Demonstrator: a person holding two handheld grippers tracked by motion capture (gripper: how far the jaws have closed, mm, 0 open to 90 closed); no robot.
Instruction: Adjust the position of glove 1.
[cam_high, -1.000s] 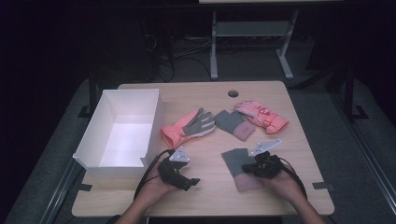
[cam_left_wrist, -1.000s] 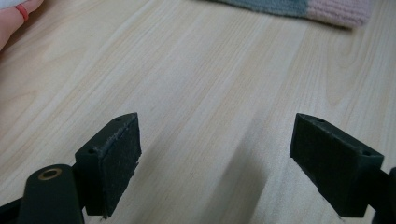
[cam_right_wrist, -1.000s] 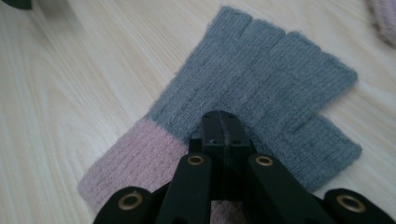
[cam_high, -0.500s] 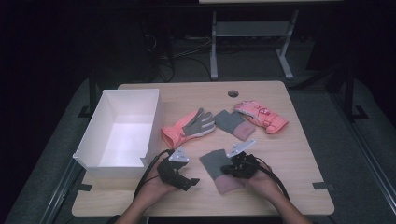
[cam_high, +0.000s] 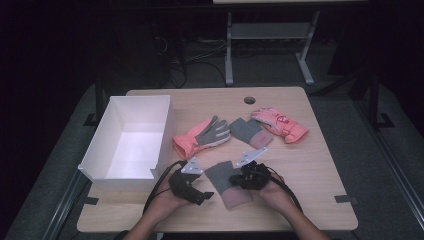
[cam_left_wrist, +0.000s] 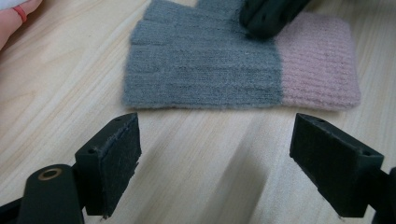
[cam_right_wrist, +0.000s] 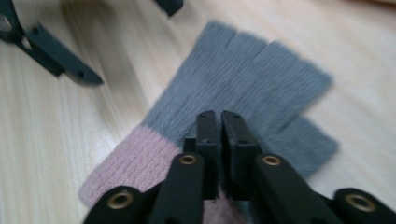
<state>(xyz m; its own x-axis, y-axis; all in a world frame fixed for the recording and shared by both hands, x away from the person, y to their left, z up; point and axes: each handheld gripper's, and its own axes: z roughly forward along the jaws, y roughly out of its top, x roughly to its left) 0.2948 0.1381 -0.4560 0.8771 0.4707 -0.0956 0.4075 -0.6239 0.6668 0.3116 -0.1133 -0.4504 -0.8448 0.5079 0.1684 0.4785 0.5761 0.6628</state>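
A grey knit glove with a pink cuff (cam_high: 224, 183) lies flat near the table's front edge. My right gripper (cam_high: 239, 179) is shut, its tips resting on the grey part of the glove (cam_right_wrist: 261, 70); no fabric shows between the jaws (cam_right_wrist: 217, 115). My left gripper (cam_high: 206, 195) stands open just left of the glove. Its two pads are wide apart over bare wood, short of the glove's long edge (cam_left_wrist: 205, 74). A matching grey and pink glove (cam_high: 248, 131) lies mid-table between a pink glove with a grey palm (cam_high: 201, 136) and a pink padded glove (cam_high: 280, 124).
An open white box (cam_high: 165, 131) stands at the table's left side, close to my left hand. A round cable hole (cam_high: 249, 100) sits near the far edge. Bare wood lies at the right and front of the table (cam_high: 320, 190).
My right gripper has moved left, and the grey and pink glove slid left with it, ending beside the left gripper. The left gripper has barely moved.
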